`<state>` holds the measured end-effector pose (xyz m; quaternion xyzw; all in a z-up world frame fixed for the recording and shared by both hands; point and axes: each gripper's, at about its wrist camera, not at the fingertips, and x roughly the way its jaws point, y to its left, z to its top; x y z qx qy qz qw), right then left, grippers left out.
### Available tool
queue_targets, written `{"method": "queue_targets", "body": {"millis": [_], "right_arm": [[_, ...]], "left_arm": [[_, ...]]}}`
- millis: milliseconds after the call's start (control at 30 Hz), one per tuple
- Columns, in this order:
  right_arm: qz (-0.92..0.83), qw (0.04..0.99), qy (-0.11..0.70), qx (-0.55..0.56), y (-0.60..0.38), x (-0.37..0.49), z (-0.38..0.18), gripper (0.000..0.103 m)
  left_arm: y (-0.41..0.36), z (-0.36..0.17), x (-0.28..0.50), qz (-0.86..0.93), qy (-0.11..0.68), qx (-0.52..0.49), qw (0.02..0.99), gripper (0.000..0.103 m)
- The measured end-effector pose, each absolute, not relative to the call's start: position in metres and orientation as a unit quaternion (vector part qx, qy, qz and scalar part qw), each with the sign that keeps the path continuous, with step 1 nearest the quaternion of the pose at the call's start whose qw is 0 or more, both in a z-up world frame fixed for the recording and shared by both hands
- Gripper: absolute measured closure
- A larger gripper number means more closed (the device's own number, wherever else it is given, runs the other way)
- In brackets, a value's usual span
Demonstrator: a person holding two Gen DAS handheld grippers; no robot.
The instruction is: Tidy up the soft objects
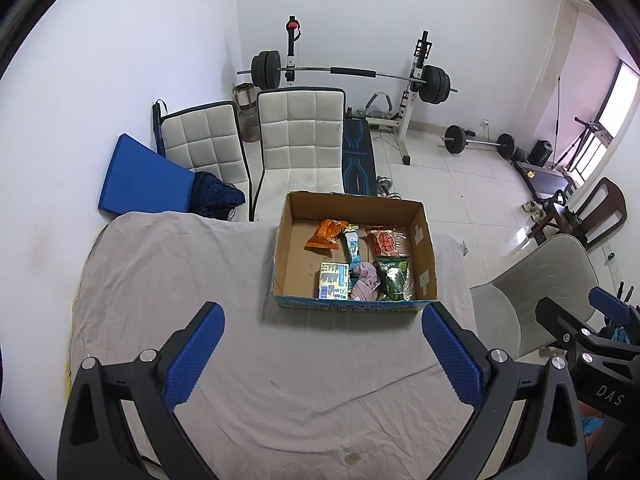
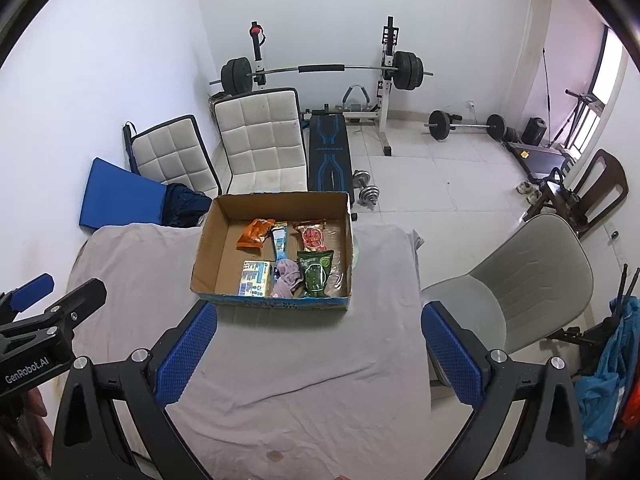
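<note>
An open cardboard box [image 1: 288,240] [image 2: 214,240] stands on the cloth-covered table [image 1: 180,280] [image 2: 300,360]. Inside lie an orange snack bag [image 1: 326,234] [image 2: 256,233], a red packet [image 1: 384,240] [image 2: 313,235], a green packet [image 1: 394,278] [image 2: 316,274], a blue-and-white tube [image 1: 353,245] [image 2: 280,242], a pale blue-printed box [image 1: 332,281] [image 2: 253,279] and a crumpled pink cloth [image 1: 366,284] [image 2: 288,276]. My left gripper [image 1: 322,328] hangs open above the table in front of the box, empty. My right gripper [image 2: 318,326] is open and empty too, just right of the left one.
Two white padded chairs [image 1: 300,136] [image 2: 260,136] stand behind the table, with a blue mat [image 1: 140,176] and dark bundle beside them. A grey shell chair [image 1: 540,292] [image 2: 520,280] sits at the table's right. Barbell rack, bench and dumbbells [image 2: 366,190] fill the far floor.
</note>
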<state>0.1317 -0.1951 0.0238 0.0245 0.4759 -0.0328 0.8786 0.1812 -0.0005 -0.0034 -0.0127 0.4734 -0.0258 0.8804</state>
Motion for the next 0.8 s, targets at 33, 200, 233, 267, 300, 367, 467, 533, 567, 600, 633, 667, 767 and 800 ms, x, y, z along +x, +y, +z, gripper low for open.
{"method": "queue_targets", "body": {"millis": [33, 200, 233, 267, 300, 367, 467, 533, 567, 600, 633, 667, 767, 800], "right_arm": [[-0.032, 0.878, 0.477, 0.024, -0.1946, 0.1319, 0.0228, 0.000], [-0.030, 0.877, 0.480, 0.026, -0.1951, 0.1319, 0.0209, 0.000], [-0.031, 0.877, 0.479, 0.026, -0.1951, 0.1319, 0.0212, 0.000], [-0.032, 0.877, 0.478, 0.025, -0.1954, 0.1315, 0.0212, 0.000], [-0.031, 0.878, 0.478, 0.026, -0.1958, 0.1313, 0.0213, 0.000], [-0.033, 0.878, 0.476, 0.026, -0.1965, 0.1296, 0.0212, 0.000], [-0.031, 0.879, 0.475, 0.027, -0.1973, 0.1283, 0.0218, 0.000], [-0.032, 0.879, 0.475, 0.027, -0.1975, 0.1277, 0.0215, 0.000], [-0.031, 0.879, 0.476, 0.028, -0.1974, 0.1279, 0.0215, 0.000], [-0.032, 0.879, 0.476, 0.027, -0.1975, 0.1278, 0.0215, 0.000], [-0.032, 0.879, 0.476, 0.027, -0.1975, 0.1267, 0.0219, 0.000], [-0.031, 0.879, 0.476, 0.028, -0.1975, 0.1268, 0.0218, 0.000], [-0.032, 0.878, 0.477, 0.028, -0.1972, 0.1262, 0.0213, 0.000], [-0.032, 0.878, 0.477, 0.028, -0.1978, 0.1263, 0.0211, 0.000]], "left_arm": [[-0.0004, -0.0031, 0.1809, -0.026, 0.474, -0.013, 0.880, 0.002], [-0.0013, -0.0027, 0.1794, -0.026, 0.476, -0.012, 0.879, 0.002], [-0.0011, -0.0024, 0.1788, -0.027, 0.476, -0.013, 0.879, 0.002], [-0.0014, -0.0023, 0.1789, -0.028, 0.475, -0.014, 0.879, 0.002], [-0.0027, -0.0032, 0.1776, -0.028, 0.476, -0.013, 0.879, 0.002], [-0.0038, -0.0036, 0.1773, -0.028, 0.475, -0.012, 0.879, 0.002], [-0.0050, -0.0036, 0.1760, -0.028, 0.474, -0.012, 0.880, 0.002], [-0.0058, -0.0037, 0.1754, -0.028, 0.472, -0.012, 0.881, 0.002], [-0.0059, -0.0043, 0.1751, -0.029, 0.472, -0.012, 0.881, 0.002], [-0.0055, -0.0043, 0.1752, -0.029, 0.473, -0.012, 0.881, 0.002], [-0.0056, -0.0042, 0.1752, -0.028, 0.473, -0.011, 0.881, 0.002], [-0.0062, -0.0040, 0.1748, -0.028, 0.473, -0.010, 0.881, 0.002], [-0.0058, -0.0038, 0.1745, -0.028, 0.473, -0.012, 0.881, 0.002], [-0.0060, -0.0041, 0.1750, -0.028, 0.473, -0.012, 0.880, 0.002]]}}
